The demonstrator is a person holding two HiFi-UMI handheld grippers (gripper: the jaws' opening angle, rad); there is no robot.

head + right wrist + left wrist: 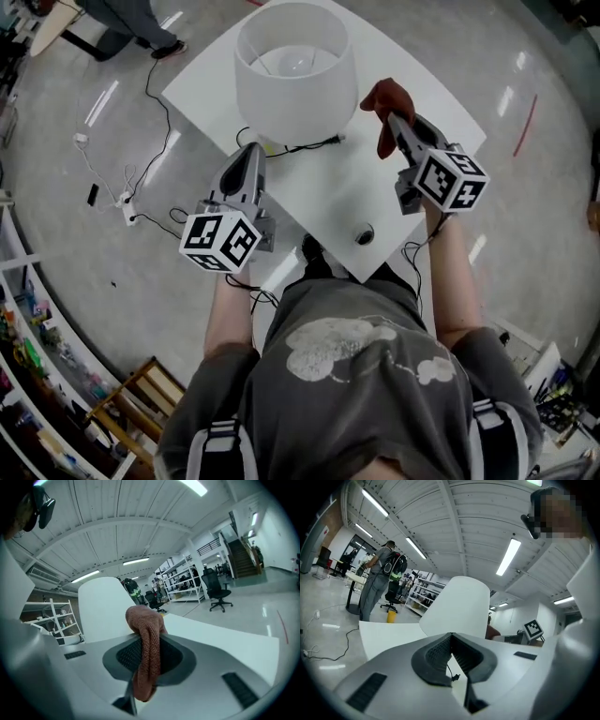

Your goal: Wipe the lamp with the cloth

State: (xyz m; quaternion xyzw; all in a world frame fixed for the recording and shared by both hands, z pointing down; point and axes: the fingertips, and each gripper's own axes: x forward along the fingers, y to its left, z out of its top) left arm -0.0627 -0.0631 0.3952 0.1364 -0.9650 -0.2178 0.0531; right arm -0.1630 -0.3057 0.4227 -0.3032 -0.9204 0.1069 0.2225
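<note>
A lamp with a white drum shade [294,70] stands at the far side of the white table [328,197]; the shade also shows in the left gripper view [459,606] and the right gripper view [101,609]. My right gripper [392,117] is shut on a reddish-brown cloth [386,105], held just right of the shade. The cloth [146,653] hangs folded between the jaws. My left gripper [251,152] is shut with nothing in it, its tips just below the shade's near left side.
The lamp's black cord [305,145] runs along the table under the shade. A small round dark object [364,234] lies near the table's front edge. Cables and a power strip [128,208] lie on the floor to the left. A person [377,581] stands far off.
</note>
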